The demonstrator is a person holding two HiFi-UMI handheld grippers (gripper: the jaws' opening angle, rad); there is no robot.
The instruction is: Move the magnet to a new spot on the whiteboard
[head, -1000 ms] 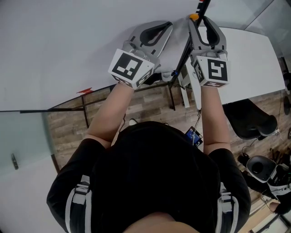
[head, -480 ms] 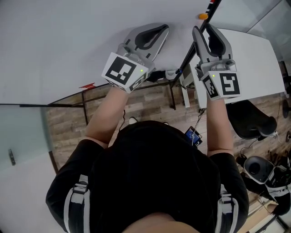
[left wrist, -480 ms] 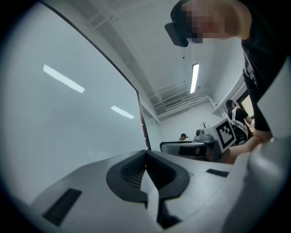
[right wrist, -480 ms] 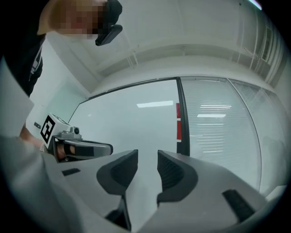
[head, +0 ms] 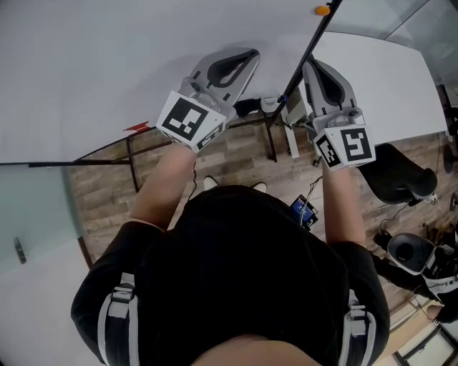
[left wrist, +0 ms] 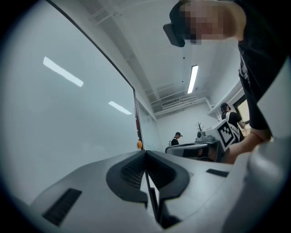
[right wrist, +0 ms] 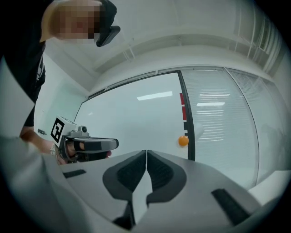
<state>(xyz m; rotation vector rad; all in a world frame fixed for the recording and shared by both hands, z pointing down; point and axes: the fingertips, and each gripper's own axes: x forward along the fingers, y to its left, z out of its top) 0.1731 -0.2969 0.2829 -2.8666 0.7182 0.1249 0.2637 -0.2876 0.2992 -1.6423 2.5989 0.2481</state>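
Observation:
A small orange magnet sticks to the whiteboard right beside its black frame edge. It also shows in the right gripper view as an orange magnet, and far off in the left gripper view as an orange magnet. My right gripper hangs below and short of it, apart from the board. Its jaws have just been closing and now meet, as the right gripper shows, with nothing between them. My left gripper is shut and empty too, seen close as the left gripper, level with the right one.
The board's black stand legs rest on a wooden floor. A white table and a black chair are at the right. A glass wall with blinds lies past the board's edge. People stand far back.
The right gripper stood open around the magnet a second ago; it has drawn back from the board and shut, leaving the magnet there. The left gripper has also drawn back.

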